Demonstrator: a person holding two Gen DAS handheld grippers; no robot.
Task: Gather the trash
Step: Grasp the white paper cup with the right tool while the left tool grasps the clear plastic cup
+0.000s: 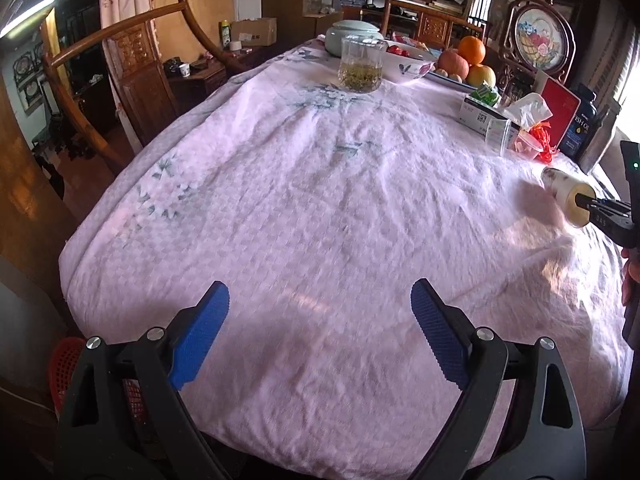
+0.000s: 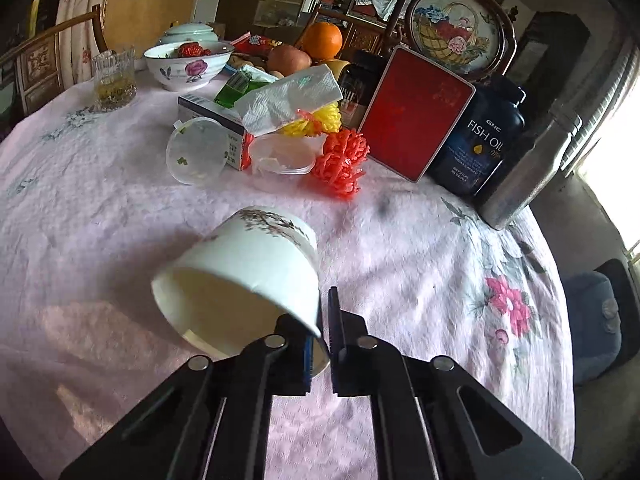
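Note:
My right gripper (image 2: 322, 320) is shut on the rim of a white paper cup (image 2: 244, 268) with a branch print, held tilted above the pink tablecloth (image 2: 120, 216), mouth toward the camera. One finger is inside the cup, the other outside. The cup (image 1: 568, 194) and right gripper (image 1: 588, 200) also show at the right edge of the left wrist view. My left gripper (image 1: 320, 312) is open and empty, with blue pads (image 1: 200, 332), over the near end of the table. Beyond the cup lie a clear plastic lid (image 2: 196, 150), a clear tub (image 2: 284, 156), red netting (image 2: 340, 164) and a crumpled tissue (image 2: 288, 98).
A red card (image 2: 420, 114), a fish oil bottle (image 2: 480, 140) and a metal flask (image 2: 528, 172) stand at the right. A glass of tea (image 1: 360, 66), a flowered bowl (image 2: 188, 62), fruit (image 1: 466, 60) and a small box (image 1: 484, 118) sit farther back. Wooden chairs (image 1: 132, 80) flank the table. A red basket (image 1: 66, 368) sits lower left.

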